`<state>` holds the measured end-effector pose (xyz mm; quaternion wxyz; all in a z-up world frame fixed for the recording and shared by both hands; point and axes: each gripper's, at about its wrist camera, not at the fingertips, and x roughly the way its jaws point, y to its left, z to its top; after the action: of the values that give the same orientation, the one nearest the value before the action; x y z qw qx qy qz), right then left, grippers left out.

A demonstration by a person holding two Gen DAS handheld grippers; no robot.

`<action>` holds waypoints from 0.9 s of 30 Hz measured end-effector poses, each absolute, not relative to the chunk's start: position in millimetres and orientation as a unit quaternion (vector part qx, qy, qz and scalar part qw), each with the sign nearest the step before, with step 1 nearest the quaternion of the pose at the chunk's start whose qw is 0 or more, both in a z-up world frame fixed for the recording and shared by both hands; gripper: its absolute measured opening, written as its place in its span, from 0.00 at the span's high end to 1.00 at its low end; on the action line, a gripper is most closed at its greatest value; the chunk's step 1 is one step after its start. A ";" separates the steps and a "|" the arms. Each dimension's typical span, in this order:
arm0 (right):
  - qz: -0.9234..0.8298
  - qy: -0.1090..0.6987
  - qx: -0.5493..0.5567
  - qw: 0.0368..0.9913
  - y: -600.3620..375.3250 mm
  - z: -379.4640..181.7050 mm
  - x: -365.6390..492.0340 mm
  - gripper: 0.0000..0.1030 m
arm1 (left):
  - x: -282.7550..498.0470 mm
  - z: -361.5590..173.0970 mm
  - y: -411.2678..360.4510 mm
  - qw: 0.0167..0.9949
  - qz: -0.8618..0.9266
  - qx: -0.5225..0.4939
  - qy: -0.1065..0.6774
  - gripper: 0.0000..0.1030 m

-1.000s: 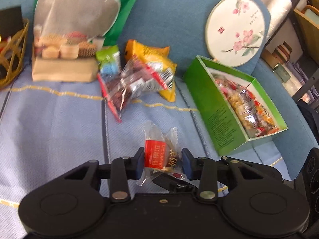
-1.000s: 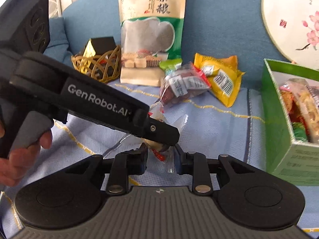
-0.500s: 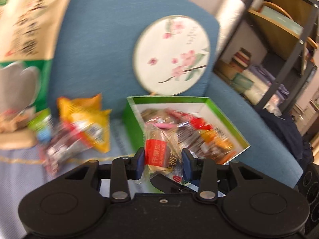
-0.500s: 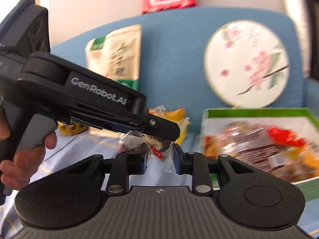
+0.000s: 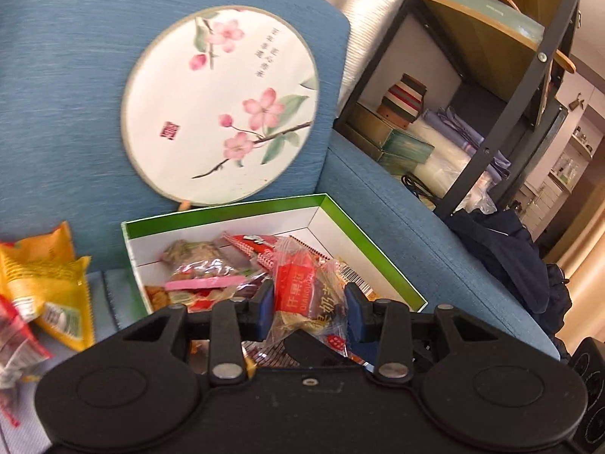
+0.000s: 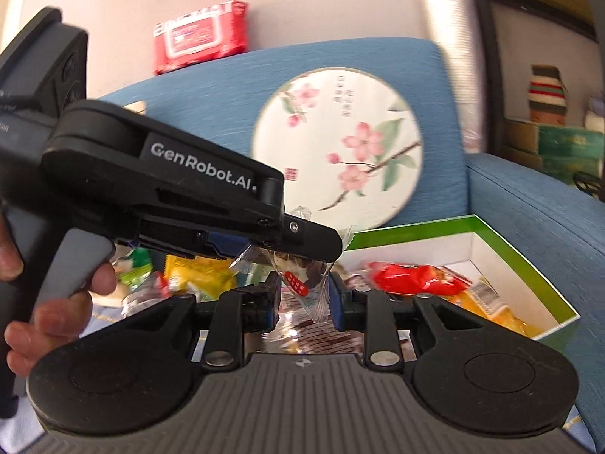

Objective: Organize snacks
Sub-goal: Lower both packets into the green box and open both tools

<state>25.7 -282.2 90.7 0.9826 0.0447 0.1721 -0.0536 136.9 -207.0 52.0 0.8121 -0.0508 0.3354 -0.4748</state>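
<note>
A clear-wrapped snack with a red label (image 5: 298, 295) sits between the blue pads of my left gripper (image 5: 308, 308), which is shut on it. In the right wrist view the same snack (image 6: 302, 282) hangs under the left gripper (image 6: 321, 244). Its lower wrapper end is pinched between the pads of my right gripper (image 6: 304, 304). Both grippers hold it over the near end of the open green box (image 5: 363, 234), which is lined white and holds several wrapped snacks (image 5: 204, 283). In the right wrist view the box (image 6: 529, 265) lies low on the right.
A round blossom-painted fan (image 5: 223, 102) leans on the blue sofa back (image 5: 56, 75) behind the box. Yellow snack packets (image 5: 45, 276) lie left of the box. A dark metal shelf (image 5: 503, 121) stands right, with dark clothing (image 5: 506, 257) on the sofa arm. A person's hand (image 6: 56, 310) grips the left handle.
Both grippers, with the snack between them, have risen and swung right from over the seat cloth to over the green box. The grips look unchanged.
</note>
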 end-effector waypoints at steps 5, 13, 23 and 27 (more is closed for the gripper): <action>-0.073 0.200 0.037 0.976 -283.7 78.0 33.3 0.38 | 138.0 40.9 -204.2 0.839 -0.428 -0.039 0.334 0.00; -0.091 0.197 -0.007 0.976 -272.8 76.9 28.6 0.23 | 144.5 32.7 -166.8 0.859 -0.384 -0.053 0.336 0.00; -0.157 0.185 0.031 0.970 -294.2 71.6 30.5 0.30 | 140.7 26.3 -144.4 0.873 -0.356 -0.033 0.331 0.00; -0.119 0.166 0.018 0.979 -281.0 74.0 25.5 0.09 | 139.0 24.3 -130.3 0.880 -0.341 -0.031 0.331 0.00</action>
<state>25.5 -281.0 74.0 0.9788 0.0179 0.1656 -0.1192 139.0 -130.3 24.3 0.8795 -0.0305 0.3308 -0.3407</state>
